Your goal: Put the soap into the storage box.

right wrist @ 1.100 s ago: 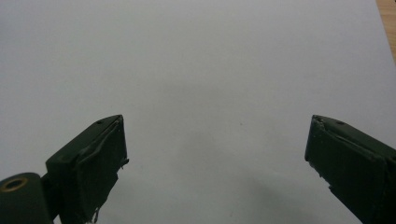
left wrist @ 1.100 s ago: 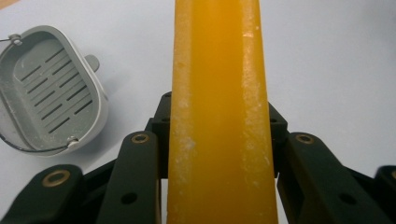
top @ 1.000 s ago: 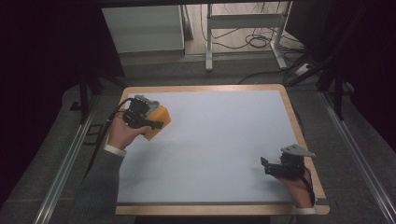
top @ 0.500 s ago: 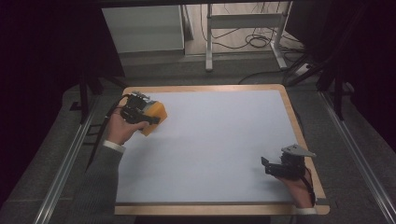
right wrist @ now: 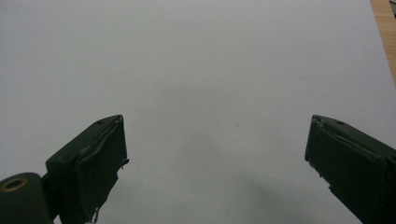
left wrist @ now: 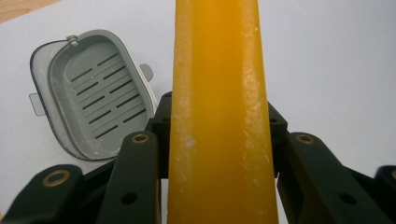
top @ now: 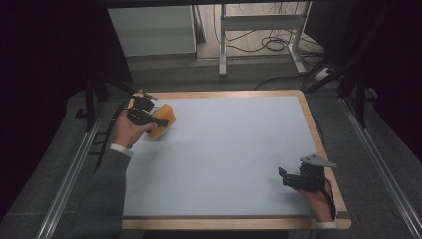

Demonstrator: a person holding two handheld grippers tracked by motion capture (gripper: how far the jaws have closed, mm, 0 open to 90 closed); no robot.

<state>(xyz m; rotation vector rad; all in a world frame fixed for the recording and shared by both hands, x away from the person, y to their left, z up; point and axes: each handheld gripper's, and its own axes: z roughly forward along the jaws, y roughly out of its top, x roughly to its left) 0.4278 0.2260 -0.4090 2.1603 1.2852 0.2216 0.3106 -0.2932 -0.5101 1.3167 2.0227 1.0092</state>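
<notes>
My left gripper [top: 157, 121] is shut on a yellow-orange soap bar [top: 165, 118] near the far left corner of the pale table top [top: 234, 149]. In the left gripper view the soap bar [left wrist: 218, 107] stands on edge between the black jaws, which press on both its sides. Below it and to the left lies a grey slotted soap dish [left wrist: 93, 93] on the table. My right gripper [top: 282, 177] rests near the front right corner, pointing left. Its jaws [right wrist: 215, 154] stand wide open over bare table with nothing between them.
The table has a wooden rim [top: 318, 144] all round. Metal rails [top: 74, 169] run along both sides on the dark floor. A white cabinet [top: 152, 30] and a metal stand with cables [top: 259, 35] are beyond the far edge.
My left hand has carried the soap bar a short way toward the far left corner. The right hand has stayed put.
</notes>
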